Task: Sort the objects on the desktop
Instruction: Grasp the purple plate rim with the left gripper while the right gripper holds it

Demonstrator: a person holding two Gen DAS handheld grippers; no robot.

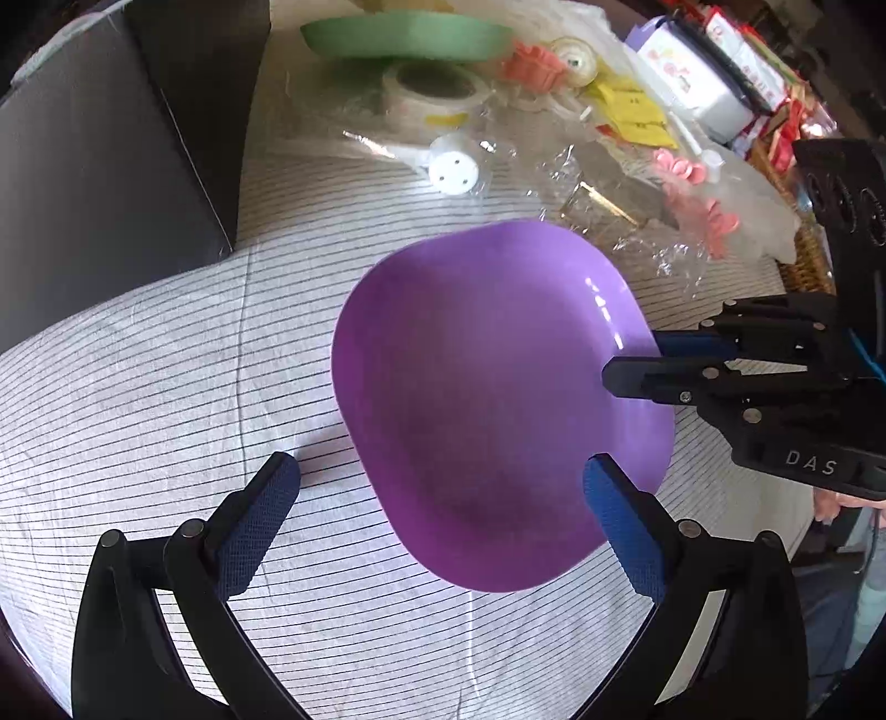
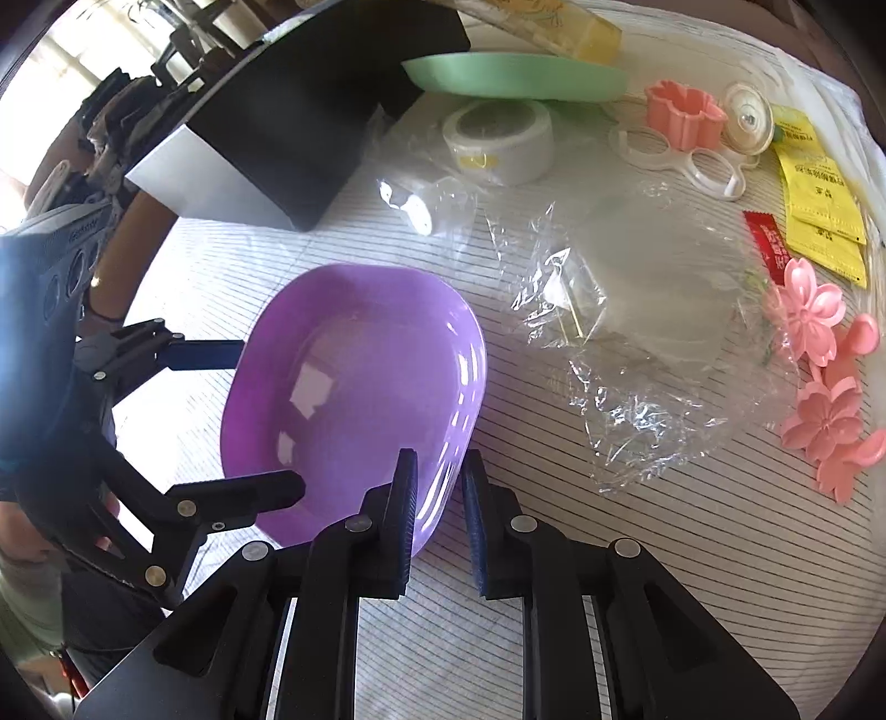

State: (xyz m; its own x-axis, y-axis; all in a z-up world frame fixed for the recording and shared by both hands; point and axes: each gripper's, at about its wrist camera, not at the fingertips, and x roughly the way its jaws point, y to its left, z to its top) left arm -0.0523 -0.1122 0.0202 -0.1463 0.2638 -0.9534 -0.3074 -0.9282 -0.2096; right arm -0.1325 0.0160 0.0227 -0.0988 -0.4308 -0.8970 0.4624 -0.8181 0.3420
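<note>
A purple plate (image 1: 487,387) (image 2: 343,387) hangs tilted just above the striped cloth and casts a shadow under its near-left edge. My right gripper (image 1: 631,360) (image 2: 437,487) is shut on the plate's rim, one finger inside the dish and one outside. The left gripper (image 1: 440,482) (image 2: 271,418) is open wide. Its fingers (image 1: 266,515) straddle the opposite edge of the plate without pressing on it.
A black box (image 1: 111,166) (image 2: 288,122) stands at the left. Behind the plate lie a green plate (image 1: 410,36) (image 2: 515,77), a tape roll (image 2: 498,138), crumpled clear plastic bags (image 2: 637,332), pink flower moulds (image 2: 819,387) and yellow packets (image 2: 819,205).
</note>
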